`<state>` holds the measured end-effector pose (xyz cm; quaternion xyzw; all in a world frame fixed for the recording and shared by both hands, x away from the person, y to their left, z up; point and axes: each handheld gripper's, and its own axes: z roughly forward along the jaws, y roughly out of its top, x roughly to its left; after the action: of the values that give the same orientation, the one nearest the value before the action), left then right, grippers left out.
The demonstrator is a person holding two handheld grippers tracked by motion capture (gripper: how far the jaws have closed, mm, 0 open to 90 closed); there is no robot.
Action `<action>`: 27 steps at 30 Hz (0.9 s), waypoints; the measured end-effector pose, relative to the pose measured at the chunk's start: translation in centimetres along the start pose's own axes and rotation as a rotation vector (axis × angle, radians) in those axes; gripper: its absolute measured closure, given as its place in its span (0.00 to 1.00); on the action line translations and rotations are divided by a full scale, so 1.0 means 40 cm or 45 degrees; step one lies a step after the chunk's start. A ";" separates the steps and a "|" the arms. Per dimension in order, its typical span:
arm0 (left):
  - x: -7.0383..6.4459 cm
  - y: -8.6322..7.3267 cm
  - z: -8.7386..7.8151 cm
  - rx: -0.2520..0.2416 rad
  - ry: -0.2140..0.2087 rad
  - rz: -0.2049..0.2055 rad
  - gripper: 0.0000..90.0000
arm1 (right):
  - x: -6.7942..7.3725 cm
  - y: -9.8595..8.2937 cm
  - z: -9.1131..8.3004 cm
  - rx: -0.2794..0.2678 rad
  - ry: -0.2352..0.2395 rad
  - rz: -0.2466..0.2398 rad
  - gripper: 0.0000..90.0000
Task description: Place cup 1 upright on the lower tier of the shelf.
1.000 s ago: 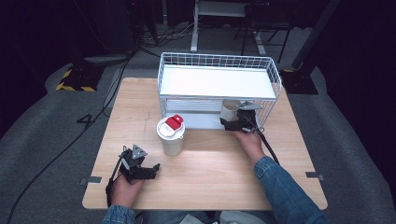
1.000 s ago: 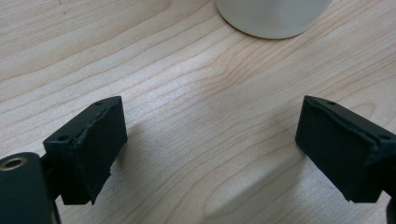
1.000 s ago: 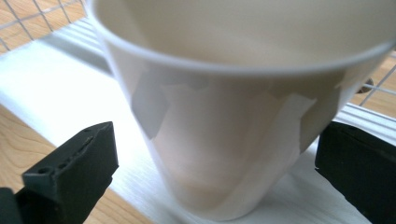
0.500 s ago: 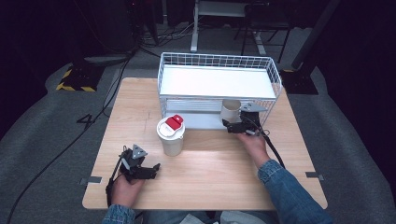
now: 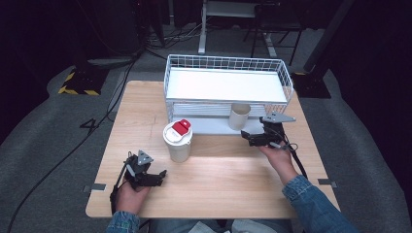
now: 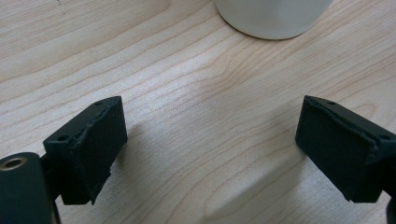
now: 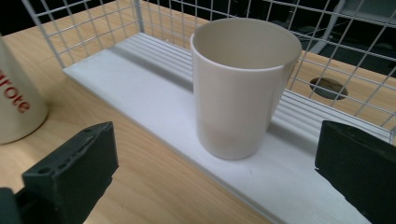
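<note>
Right hand-held gripper gaping before cup on rack shelf.

**Open table in front, rack at the back**

Bare table lay between both hands. The lidded cup stood mid-table, ahead of the left gripper. A beige cup on the wire rack's lower shelf faced the right gripper's wide-spread jaws.

Light wood table, grain running side to side. At the far edge sits a white wire rack w/ 2 levels; a plain cream cup stands upright on its lower shelf. In front of the rack, directly on the wood: lidded cup w/ red tab on top.
</note>
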<state>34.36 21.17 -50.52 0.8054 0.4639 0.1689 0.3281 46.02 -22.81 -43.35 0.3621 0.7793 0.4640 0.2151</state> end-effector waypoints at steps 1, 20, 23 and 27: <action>0.000 0.000 0.000 0.000 0.000 0.000 0.10 | 0.000 0.000 0.000 0.000 0.000 0.000 0.00; -0.003 -0.002 -0.002 0.001 0.013 -0.007 0.10 | 0.006 -0.060 -0.192 0.071 0.021 -0.074 0.00; -0.003 -0.002 -0.002 0.002 0.012 -0.007 0.10 | 0.003 -0.083 -0.217 0.084 0.019 -0.051 0.00; -0.003 -0.002 -0.002 0.002 0.012 -0.007 0.10 | 0.001 -0.125 -0.249 0.109 -0.008 -0.042 0.02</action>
<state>34.22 21.13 -50.50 0.8036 0.4677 0.1716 0.3257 37.49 -29.98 -42.98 0.3596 0.8037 0.4253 0.2094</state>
